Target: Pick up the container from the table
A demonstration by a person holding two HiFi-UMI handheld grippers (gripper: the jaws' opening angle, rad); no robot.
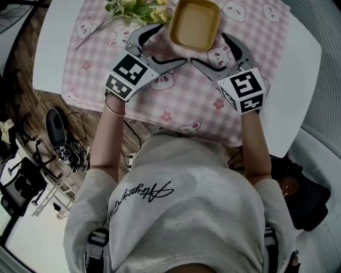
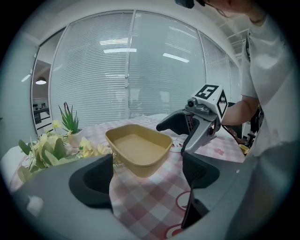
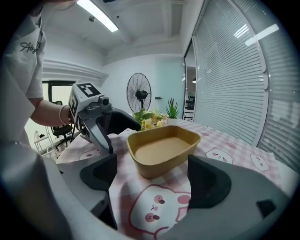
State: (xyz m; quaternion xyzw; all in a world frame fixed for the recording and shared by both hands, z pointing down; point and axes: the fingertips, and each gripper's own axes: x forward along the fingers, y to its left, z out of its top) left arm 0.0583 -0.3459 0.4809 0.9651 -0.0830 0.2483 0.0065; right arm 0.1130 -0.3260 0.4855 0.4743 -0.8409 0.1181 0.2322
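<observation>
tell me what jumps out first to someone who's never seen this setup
A shallow tan container sits empty on a pink checked tablecloth printed with cartoon animals. The left gripper and right gripper close in on it from either side, both with jaws apart and holding nothing. Yellow flowers sit just to the container's left.

A white worktop [image 1: 47,50] is covered across its middle by a pink checked cloth [image 1: 181,101]; a tan container [image 1: 195,24] and flowers [image 1: 133,10] are set on it, top centre.
</observation>
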